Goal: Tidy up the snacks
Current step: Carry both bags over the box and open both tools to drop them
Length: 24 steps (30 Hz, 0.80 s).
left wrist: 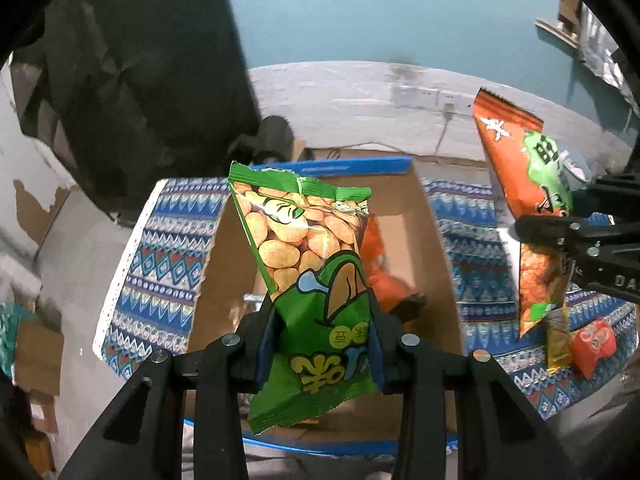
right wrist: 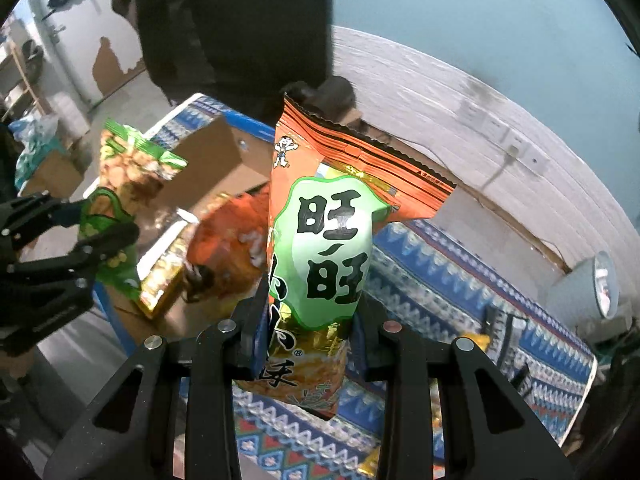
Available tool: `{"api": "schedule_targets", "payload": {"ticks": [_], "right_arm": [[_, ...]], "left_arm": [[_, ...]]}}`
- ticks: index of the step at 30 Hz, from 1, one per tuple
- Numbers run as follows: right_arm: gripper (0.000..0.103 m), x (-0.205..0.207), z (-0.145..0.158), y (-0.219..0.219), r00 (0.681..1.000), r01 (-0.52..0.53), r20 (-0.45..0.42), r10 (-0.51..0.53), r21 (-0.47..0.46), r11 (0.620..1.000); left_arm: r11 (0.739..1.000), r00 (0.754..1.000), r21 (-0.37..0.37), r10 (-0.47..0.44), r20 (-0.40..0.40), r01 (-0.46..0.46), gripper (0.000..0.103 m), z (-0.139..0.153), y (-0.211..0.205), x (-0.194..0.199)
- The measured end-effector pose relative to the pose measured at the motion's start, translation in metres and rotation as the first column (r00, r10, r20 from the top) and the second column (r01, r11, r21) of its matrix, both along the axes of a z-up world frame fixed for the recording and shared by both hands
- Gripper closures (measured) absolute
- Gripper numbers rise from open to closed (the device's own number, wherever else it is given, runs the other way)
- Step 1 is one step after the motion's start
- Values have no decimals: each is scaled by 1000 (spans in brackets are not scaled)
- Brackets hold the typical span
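Gripping green peanut bag (left wrist: 316, 280) upright, left hand-held gripper (left wrist: 320, 344), right hand-held gripper (right wrist: 308, 340) clamping orange bag (right wrist: 324, 240) upright

Between the black left fingers (left wrist: 276, 344), a glossy green snack bag (left wrist: 308, 280) printed with tan peanuts. Between the black right fingers (right wrist: 256, 340), an orange snack bag (right wrist: 320, 248) with a green panel and black characters. Beneath both, a blue zigzag-patterned cloth (left wrist: 160, 264) and a brown cardboard box (left wrist: 404, 216) edged blue.

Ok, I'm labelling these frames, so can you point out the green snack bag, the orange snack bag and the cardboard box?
green snack bag (left wrist: 308, 240), left wrist view, on its printed front.
orange snack bag (right wrist: 332, 240), right wrist view, on its green label.
cardboard box (left wrist: 404, 208), left wrist view, on its inner wall.
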State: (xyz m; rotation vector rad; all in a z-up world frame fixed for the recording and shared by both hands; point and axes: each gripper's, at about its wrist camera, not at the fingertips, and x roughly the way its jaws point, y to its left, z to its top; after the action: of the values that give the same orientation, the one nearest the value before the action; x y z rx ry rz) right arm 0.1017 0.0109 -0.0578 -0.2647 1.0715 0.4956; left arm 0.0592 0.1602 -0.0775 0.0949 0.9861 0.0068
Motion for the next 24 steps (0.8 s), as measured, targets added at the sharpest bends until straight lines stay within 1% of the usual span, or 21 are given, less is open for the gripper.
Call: {"api": "schedule_targets", "payload": {"ticks": [11,17,19,20,21,23,24], "right_arm": [[72,7,-4,58,997,-74,-26,74,24,997],[72,9,-8,88,993,-113,-43,114,36,993],[72,11,-9,97,991,-122,-50,124,43,992],[72,11,-9,102,990,-127,-54,129,44,991],[72,12,-10,106,989,-131,-57,134,46,990],[72,13,-13,113,988,-138,-66,141,48,989],[72,13,-15,117,987,-140,-70,143,49,989]], "left_arm": [[997,994,-14,76,-73,-77,63,-28,36,8],[992,988,-49,113,-109,-119,62,-37,55,10],[990,986,-53,123,-117,-130,59,-38,59,10],[989,984,-53,132,-115,-139,51,-37,62,9],[988,984,-50,138,-110,-144,38,-36,64,8],[987,985,-36,150,-88,-154,29,-31,65,6],[987,985,-29,154,-74,-156,29,-28,66,4]]}}
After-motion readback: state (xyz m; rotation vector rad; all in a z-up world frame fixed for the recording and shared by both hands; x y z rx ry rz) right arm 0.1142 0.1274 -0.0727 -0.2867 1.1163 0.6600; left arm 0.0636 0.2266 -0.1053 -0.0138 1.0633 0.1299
